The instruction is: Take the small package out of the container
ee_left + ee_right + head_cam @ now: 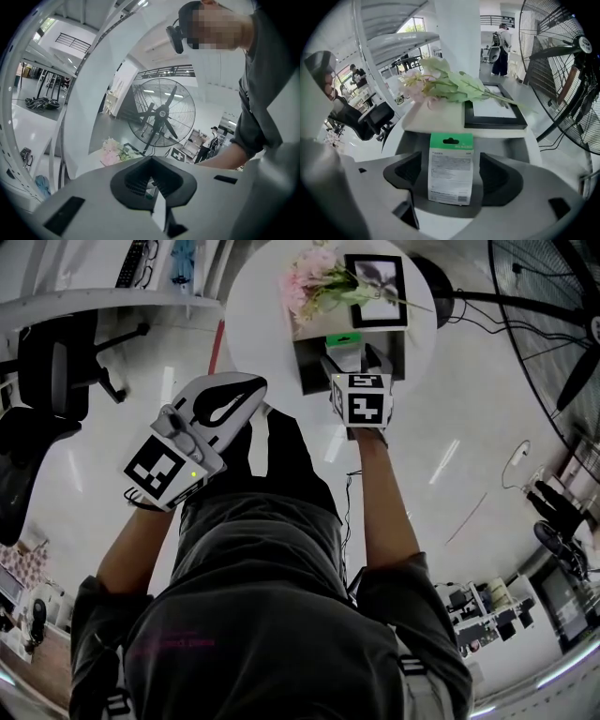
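Observation:
A small white package with a green top (450, 168) stands upright between the black pads of my right gripper (452, 165). A gap shows on each side of it, so the jaws are open and do not press it. From the head view, the right gripper (352, 360) reaches into the grey container (311, 371) at the near edge of the round white table (253, 296), and the package (344, 340) shows its green top there. My left gripper (228, 401) hangs off the table near my body; its pads (140, 180) are drawn together with nothing between them.
Behind the container, pink flowers (314, 282) and a black picture frame (375, 292) lie on the table. A large floor fan (553, 306) stands to the right, and a black office chair (56, 362) to the left by a desk.

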Tool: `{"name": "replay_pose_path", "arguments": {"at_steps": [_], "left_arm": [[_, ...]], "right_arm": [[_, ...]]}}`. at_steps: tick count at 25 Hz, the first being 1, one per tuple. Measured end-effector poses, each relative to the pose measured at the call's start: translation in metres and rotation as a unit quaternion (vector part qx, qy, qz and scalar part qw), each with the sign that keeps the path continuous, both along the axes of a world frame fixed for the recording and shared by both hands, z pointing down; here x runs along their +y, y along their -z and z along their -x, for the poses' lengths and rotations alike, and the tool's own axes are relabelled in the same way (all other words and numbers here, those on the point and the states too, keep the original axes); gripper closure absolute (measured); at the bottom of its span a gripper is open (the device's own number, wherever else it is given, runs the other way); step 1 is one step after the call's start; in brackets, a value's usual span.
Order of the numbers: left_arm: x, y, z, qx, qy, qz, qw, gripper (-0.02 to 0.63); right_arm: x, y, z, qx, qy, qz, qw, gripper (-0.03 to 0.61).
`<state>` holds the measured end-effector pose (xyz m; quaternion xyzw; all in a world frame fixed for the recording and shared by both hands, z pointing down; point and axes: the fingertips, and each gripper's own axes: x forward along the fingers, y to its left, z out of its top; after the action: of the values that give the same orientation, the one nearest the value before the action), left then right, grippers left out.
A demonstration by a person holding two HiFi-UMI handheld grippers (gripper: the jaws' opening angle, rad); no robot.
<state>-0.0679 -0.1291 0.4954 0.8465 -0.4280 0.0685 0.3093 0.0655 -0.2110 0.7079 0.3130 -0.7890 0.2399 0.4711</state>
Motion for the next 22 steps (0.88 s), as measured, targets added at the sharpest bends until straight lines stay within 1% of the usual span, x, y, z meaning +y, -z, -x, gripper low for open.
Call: {"name": "replay_pose_path", "arguments": {"at_steps": [3, 14, 18, 22], "left_arm": [[0.000, -0.003, 0.005, 0.001, 0.004, 0.002, 1.0000, 0.598], [0.001, -0.010, 0.018, 0.004, 0.011, 0.004, 0.9999, 0.598], [0.001, -0.009, 0.019, 0.005, 0.010, 0.004, 0.9999, 0.598], [0.002, -0.007, 0.019, 0.005, 0.006, 0.001, 1.0000, 0.598]], "right_arm": [[0.001, -0.005, 0.003, 0.017, 0.009, 0.007, 1.000, 0.221], [0.003, -0.030, 0.000, 0.071, 0.011, 0.027, 0.997, 0.221], [0.004, -0.029, 0.001, 0.079, 0.010, 0.031, 0.996, 0.221], [0.004, -0.028, 0.002, 0.075, 0.010, 0.025, 0.997, 0.222]]}}
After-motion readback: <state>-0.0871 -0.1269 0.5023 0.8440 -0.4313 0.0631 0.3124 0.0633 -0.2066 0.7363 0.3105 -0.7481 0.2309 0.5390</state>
